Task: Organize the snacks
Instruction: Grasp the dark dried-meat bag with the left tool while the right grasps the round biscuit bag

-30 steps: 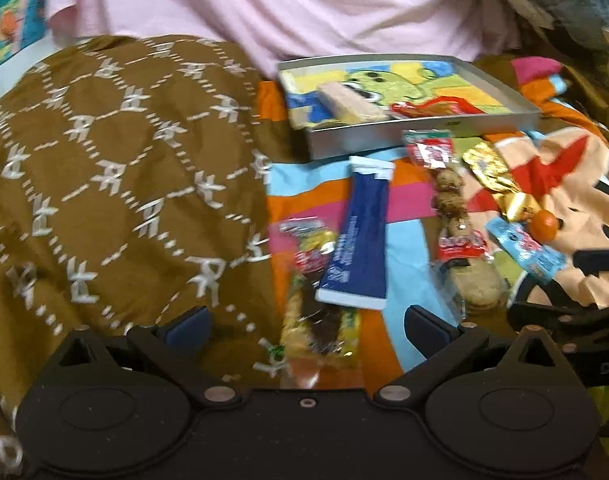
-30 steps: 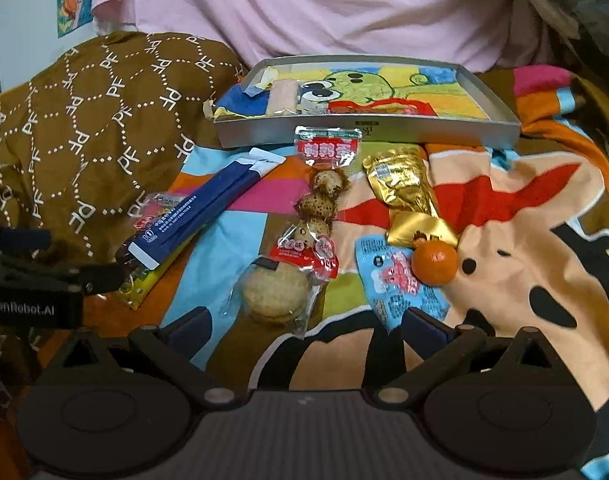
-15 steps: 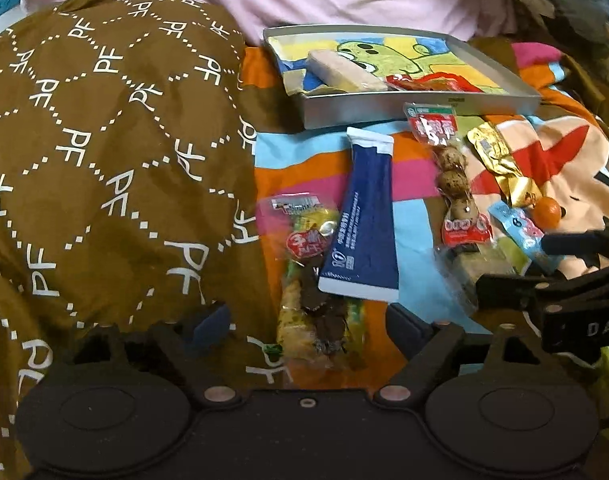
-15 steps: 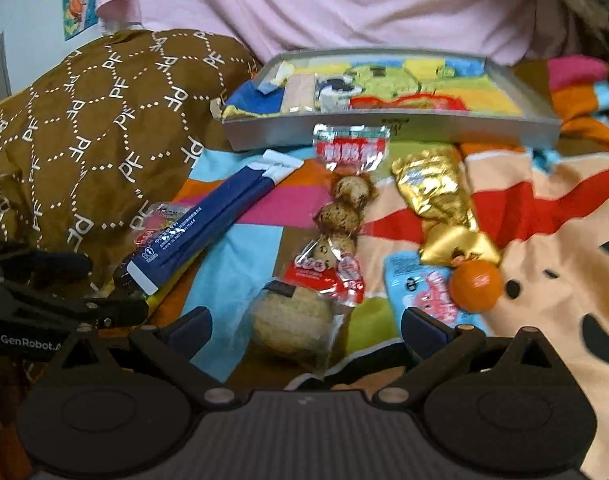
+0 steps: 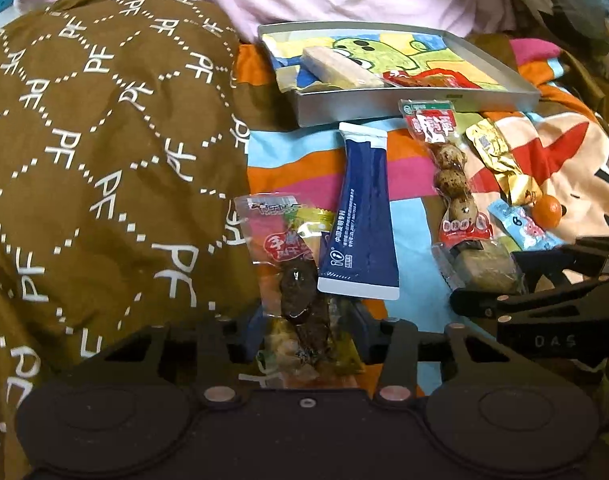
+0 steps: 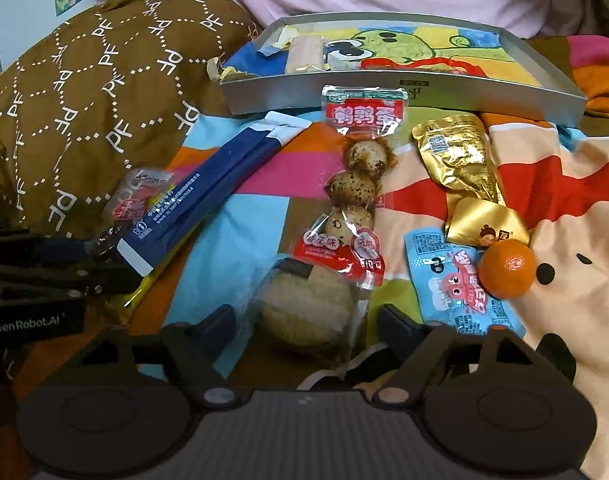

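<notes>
- My left gripper (image 5: 306, 330) has its fingers closed against both sides of the clear packet of dark dried snack (image 5: 294, 280), which lies on the striped blanket (image 5: 408, 240) beside the brown quilt (image 5: 104, 160).
- My right gripper (image 6: 306, 322) sits with its fingers set around the wrapped round cake (image 6: 308, 312); I cannot tell whether they press on it.
- The blue sachet (image 5: 362, 224) lies partly over the dried snack packet.
- The quail egg packet (image 6: 354, 192) overlaps the cake's far edge.
- To the right I see a gold pouch (image 6: 462, 164), a light blue packet (image 6: 454, 288) and a mandarin (image 6: 506, 268) touching both.
- The grey tray (image 6: 404, 98) at the far end holds a pale bar (image 6: 304, 54) and a red packet (image 6: 416, 66).
</notes>
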